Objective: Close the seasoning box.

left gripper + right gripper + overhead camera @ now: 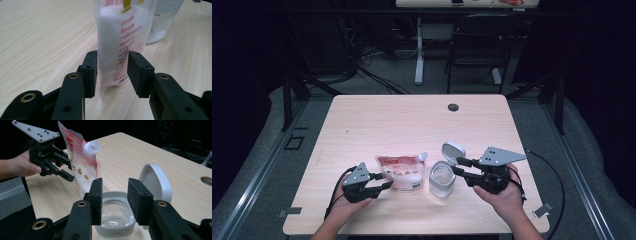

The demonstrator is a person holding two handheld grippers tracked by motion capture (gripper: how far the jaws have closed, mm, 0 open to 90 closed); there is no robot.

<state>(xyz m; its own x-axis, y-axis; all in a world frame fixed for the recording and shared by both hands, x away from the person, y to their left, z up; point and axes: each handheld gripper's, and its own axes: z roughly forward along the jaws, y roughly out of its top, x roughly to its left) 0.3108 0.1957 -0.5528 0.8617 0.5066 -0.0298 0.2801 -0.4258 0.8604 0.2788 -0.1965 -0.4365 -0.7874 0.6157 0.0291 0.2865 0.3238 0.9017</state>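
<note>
A clear pouch [401,174] with red print and white grains stands on the table, its white spout [92,147] at the top corner. My left gripper [386,180] is shut on the pouch's lower side edge, and both pads [91,72] press on the film. Right of the pouch stands a small clear jar [442,180] with a grey rim, its flip lid [453,150] standing up open. My right gripper [456,165] hovers open just above the jar's mouth [115,217], close to the lid [156,182], with nothing between its jaws. The other hand's gripper [70,170] holds the pouch [80,162].
The light wooden table [412,120] has a round cable hole [453,107] near its far edge. A black chair [477,45] and a desk leg [419,50] stand behind it. The right gripper's cable [557,185] loops off the table's right side.
</note>
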